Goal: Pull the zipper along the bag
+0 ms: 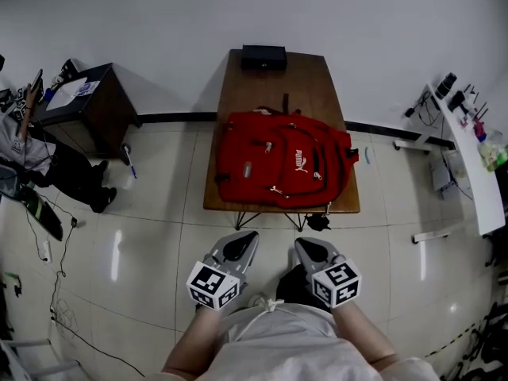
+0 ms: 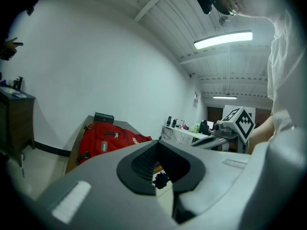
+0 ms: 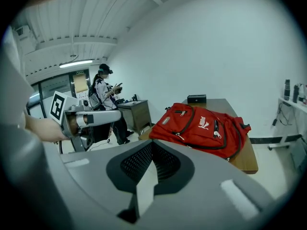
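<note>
Both pairs of jaws are closed with nothing between them: the left gripper [image 1: 244, 240] and the right gripper [image 1: 306, 246] are held side by side close to the person's body, pointing toward the desk [image 1: 278, 78] and well apart from it. The red backpack [image 1: 282, 161] lies flat on the near half of that desk, front panel up, with a small black box [image 1: 263, 56] at the far edge. It looks like soft, slack fabric, light enough to slide or bunch up when tugged, so one gripper would probably have to pin the cloth beside the zipper track while the other pinches a pull. The pale zipper pull [image 1: 275, 190] near the front edge looks the handiest place to grip, though it is small and thin and could slip out of the jaws. A white Puma logo [image 1: 302, 159] with lettering shows on the front pocket. A grey patch [image 1: 248, 169] on the left side is too small to read.
</note>
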Motion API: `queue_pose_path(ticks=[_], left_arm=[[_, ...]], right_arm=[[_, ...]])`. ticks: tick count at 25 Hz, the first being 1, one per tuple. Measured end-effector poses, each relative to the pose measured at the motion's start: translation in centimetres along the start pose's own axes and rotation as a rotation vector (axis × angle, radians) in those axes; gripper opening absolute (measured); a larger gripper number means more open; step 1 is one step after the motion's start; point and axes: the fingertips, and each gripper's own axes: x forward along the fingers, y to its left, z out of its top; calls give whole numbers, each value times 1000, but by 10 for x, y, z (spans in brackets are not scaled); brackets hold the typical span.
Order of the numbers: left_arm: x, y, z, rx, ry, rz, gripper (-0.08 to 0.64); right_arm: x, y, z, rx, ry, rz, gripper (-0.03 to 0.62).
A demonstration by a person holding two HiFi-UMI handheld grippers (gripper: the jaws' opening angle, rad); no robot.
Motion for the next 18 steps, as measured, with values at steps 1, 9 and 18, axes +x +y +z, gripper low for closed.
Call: queue_pose_path(ticks=[1, 9, 18], left_arm=[[7, 3, 1, 3, 1, 2, 6], [96, 16, 15, -8, 11, 30, 6], [192, 33, 0, -44, 108, 49, 6]], right_arm=[[3, -7, 3, 2, -5, 1, 8], [18, -98, 19, 21, 3, 19, 8], [49, -192, 17, 44, 83, 34, 8]])
